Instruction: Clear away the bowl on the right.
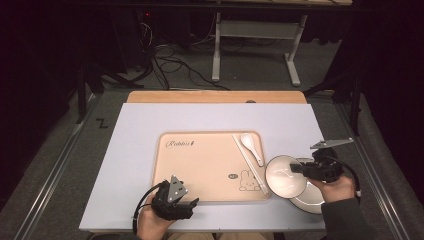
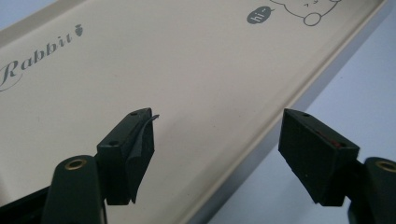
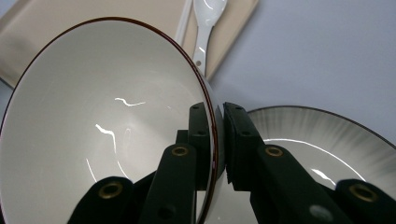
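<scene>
A flat white sheet (image 1: 140, 150) covers the counter (image 1: 215, 96), whose wooden edge shows along the far side. On the sheet lies a rectangular beige plastic tray (image 1: 200, 165) with rounded corners and a low raised rim, matte and smooth, printed with the script word "Rabbit" and a small cartoon rabbit. Along the tray's right side rest a pair of pale chopsticks (image 1: 248, 160) and, just beside them, a glossy white ceramic soup spoon (image 1: 251, 146).

The left hand-held gripper (image 1: 192, 202) sits at the tray's near edge. In the left gripper view its two blocky black jaws stand wide apart, released and holding nothing, one over the tray surface (image 2: 187, 84) and the other over the white sheet (image 2: 355, 102), with the tray rim running between them.

The right hand-held gripper (image 1: 295, 169) is clenched on the rim of a round white bowl (image 1: 285, 176) just off the tray's right near corner. In the right gripper view the jaws pinch the thin wall of the bowl (image 3: 102, 130), one inside and one outside; the bowl is glazed and shiny, with a thin dark red line at the lip, and is tilted. Beside and partly under it lies a round plate (image 3: 327, 140) with a grey, radially streaked band and a dark rim, resting on the sheet. The spoon (image 3: 205, 18) and the tray's corner show beyond the bowl.
</scene>
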{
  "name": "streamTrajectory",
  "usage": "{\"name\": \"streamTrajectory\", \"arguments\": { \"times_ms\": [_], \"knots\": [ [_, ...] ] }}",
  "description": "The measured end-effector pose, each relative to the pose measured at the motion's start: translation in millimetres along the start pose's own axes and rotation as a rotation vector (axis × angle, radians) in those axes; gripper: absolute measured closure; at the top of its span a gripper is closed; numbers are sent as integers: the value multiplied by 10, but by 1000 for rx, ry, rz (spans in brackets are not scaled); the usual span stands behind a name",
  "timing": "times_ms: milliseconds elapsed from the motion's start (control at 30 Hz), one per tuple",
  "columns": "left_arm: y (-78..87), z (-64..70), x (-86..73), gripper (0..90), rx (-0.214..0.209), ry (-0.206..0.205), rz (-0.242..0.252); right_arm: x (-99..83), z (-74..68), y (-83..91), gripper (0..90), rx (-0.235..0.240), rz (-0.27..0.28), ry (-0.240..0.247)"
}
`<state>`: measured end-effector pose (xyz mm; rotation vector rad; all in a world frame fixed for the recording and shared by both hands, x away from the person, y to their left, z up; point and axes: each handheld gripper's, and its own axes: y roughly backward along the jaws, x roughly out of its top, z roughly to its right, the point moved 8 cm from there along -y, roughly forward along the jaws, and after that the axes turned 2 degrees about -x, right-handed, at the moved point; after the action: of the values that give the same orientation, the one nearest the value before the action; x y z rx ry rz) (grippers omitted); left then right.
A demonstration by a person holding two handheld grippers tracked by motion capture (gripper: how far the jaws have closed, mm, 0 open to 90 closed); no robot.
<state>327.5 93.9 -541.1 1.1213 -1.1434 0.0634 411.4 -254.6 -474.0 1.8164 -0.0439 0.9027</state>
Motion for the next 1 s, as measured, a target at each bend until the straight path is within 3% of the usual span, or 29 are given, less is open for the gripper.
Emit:
{"name": "streamTrajectory", "arguments": {
  "times_ms": [333,567,733,1000],
  "knots": [
    [-3,-13,-8,273,-1,7,-1,190,-192,-180,832,26,-19,46],
    [-7,4,-22,276,-11,-1,-7,314,-297,-362,832,43,-41,48],
    [40,-10,21,287,7,-4,33,410,-358,-471,832,37,-57,46],
    [32,-35,0,286,3,10,20,595,-466,-693,831,40,-82,39]
  ]
}}
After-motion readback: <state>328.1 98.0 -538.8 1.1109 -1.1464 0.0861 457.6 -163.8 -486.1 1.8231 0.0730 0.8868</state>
